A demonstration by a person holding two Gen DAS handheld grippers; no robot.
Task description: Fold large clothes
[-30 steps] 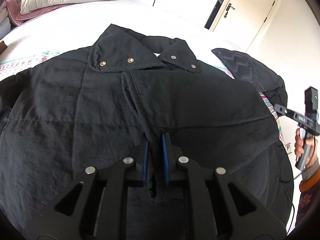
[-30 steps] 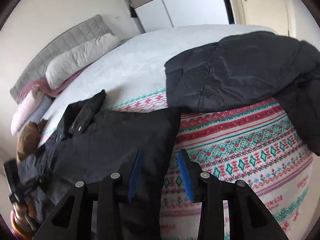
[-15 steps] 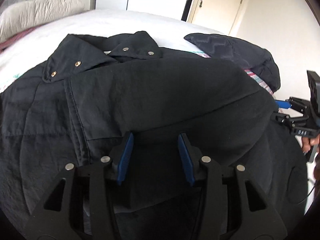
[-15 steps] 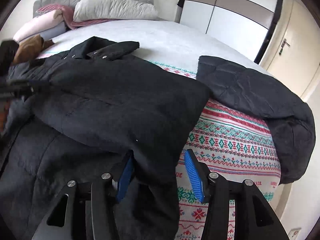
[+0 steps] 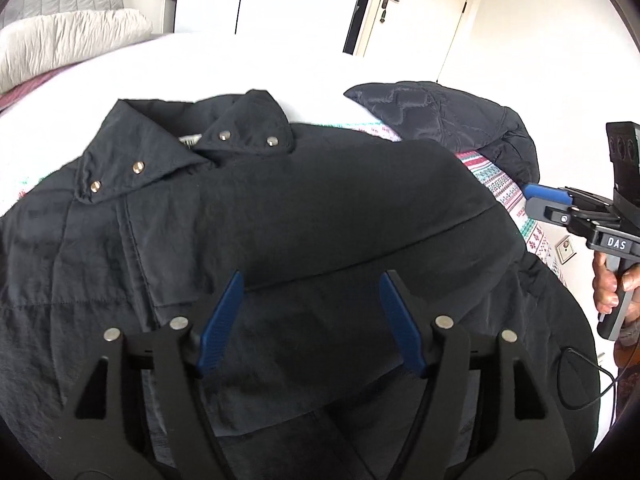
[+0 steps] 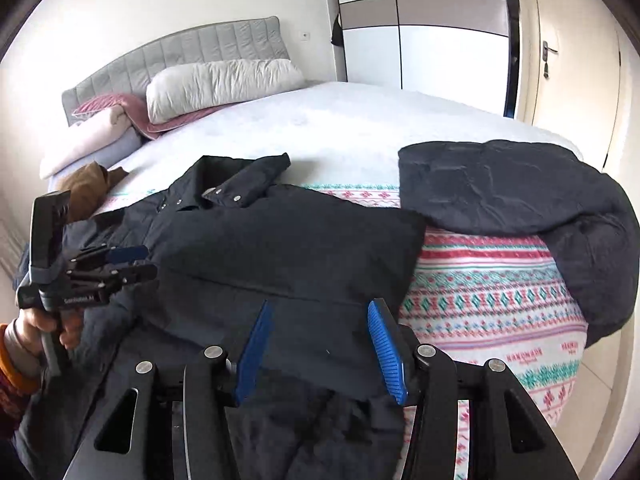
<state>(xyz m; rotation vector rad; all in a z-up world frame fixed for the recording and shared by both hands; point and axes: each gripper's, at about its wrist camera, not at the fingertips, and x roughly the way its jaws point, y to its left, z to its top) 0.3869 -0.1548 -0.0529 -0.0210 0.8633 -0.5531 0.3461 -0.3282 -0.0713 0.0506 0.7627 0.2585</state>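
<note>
A large black jacket [image 5: 120, 248] with snap buttons on its collar lies spread on the bed; its right sleeve [image 5: 340, 208] is folded across the chest. It also shows in the right wrist view [image 6: 280, 248]. My left gripper [image 5: 312, 312] is open and empty, just above the lower edge of the folded sleeve. My right gripper [image 6: 320, 344] is open and empty above the jacket's right side. The right gripper also shows in the left wrist view [image 5: 548, 204], and the left gripper in the right wrist view [image 6: 132, 262].
A second dark quilted jacket [image 6: 520, 208] lies at the bed's right corner on a patterned blanket [image 6: 500, 292]. Pillows [image 6: 220, 84] and folded bedding sit at the grey headboard. A brown garment [image 6: 86, 186] lies at the left. Wardrobe and door stand behind.
My left gripper let go of the sleeve, opened wide and drew back. The sleeve now lies across the chest. My right gripper stayed open and pulled back slightly.
</note>
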